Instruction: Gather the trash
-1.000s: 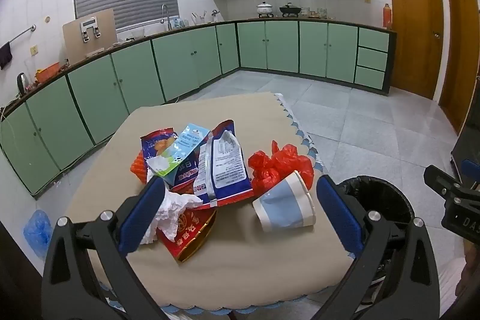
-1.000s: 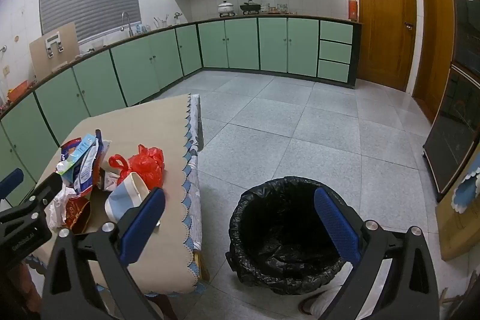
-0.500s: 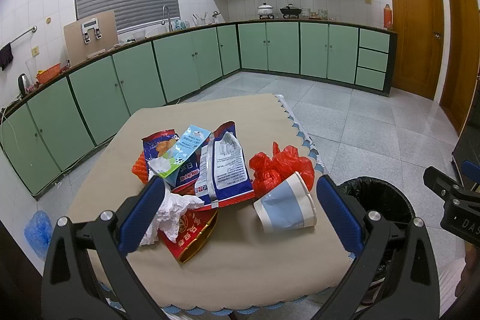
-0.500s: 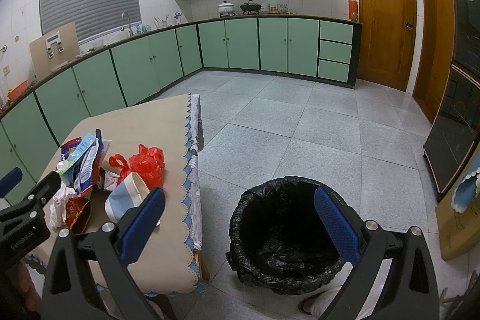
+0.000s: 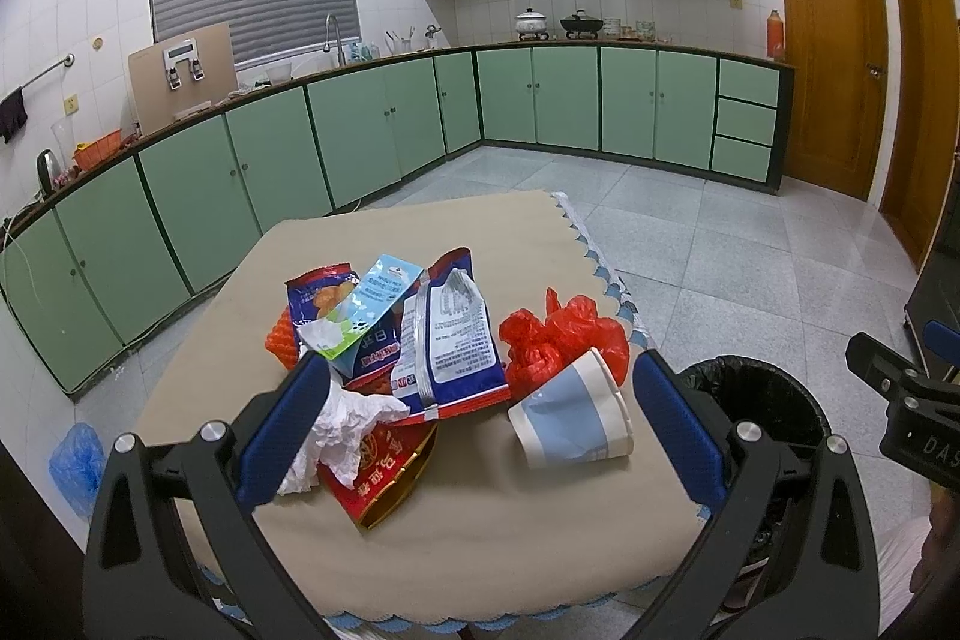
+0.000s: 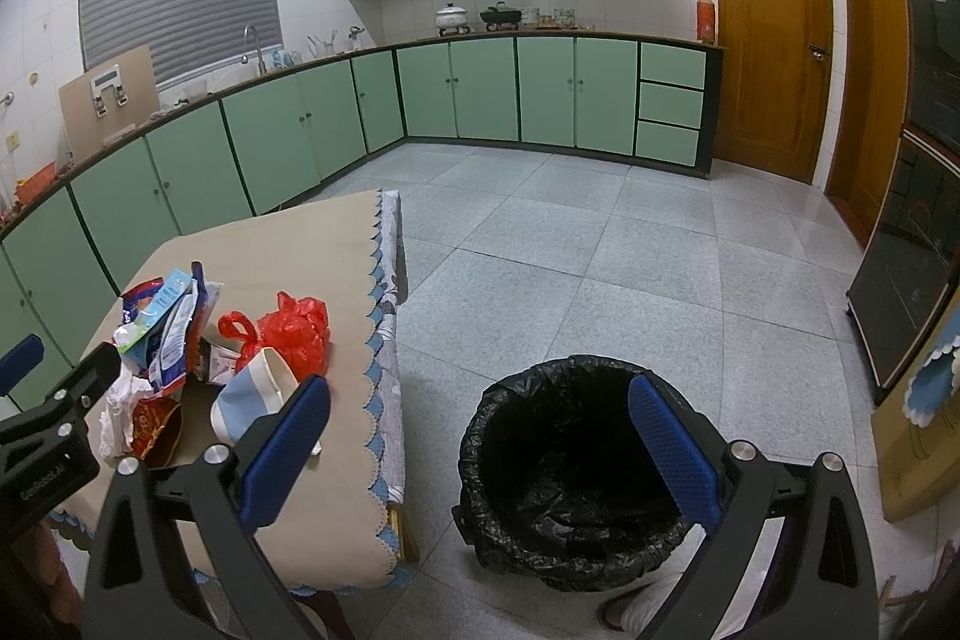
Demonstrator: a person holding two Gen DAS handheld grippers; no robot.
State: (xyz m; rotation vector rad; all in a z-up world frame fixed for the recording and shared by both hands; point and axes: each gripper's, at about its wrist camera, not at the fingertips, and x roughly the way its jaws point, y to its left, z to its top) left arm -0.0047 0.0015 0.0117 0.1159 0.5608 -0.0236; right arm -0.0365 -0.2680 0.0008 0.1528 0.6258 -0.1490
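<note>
A heap of trash lies on the beige-covered table (image 5: 480,520): a tipped blue-and-white paper cup (image 5: 570,421), a red plastic bag (image 5: 564,334), a blue-and-white snack packet (image 5: 450,334), a crumpled white tissue (image 5: 342,418) and a red foil wrapper (image 5: 384,478). My left gripper (image 5: 477,430) hangs open over the near side of the heap, holding nothing. My right gripper (image 6: 480,442) is open above the floor between the table edge and the black-lined trash bin (image 6: 570,466). In the right wrist view the paper cup (image 6: 252,394) and the red plastic bag (image 6: 297,334) show at left.
Green cabinets (image 5: 384,130) run along the back and left walls. Wooden doors (image 5: 828,46) stand at the right. A blue plastic bag (image 5: 75,463) lies on the floor left of the table. Tiled floor (image 6: 600,250) stretches beyond the bin. A dark oven front (image 6: 918,244) stands at far right.
The left wrist view has drifted slightly, so the trash heap sits a touch higher in frame. The right gripper has not visibly moved.
</note>
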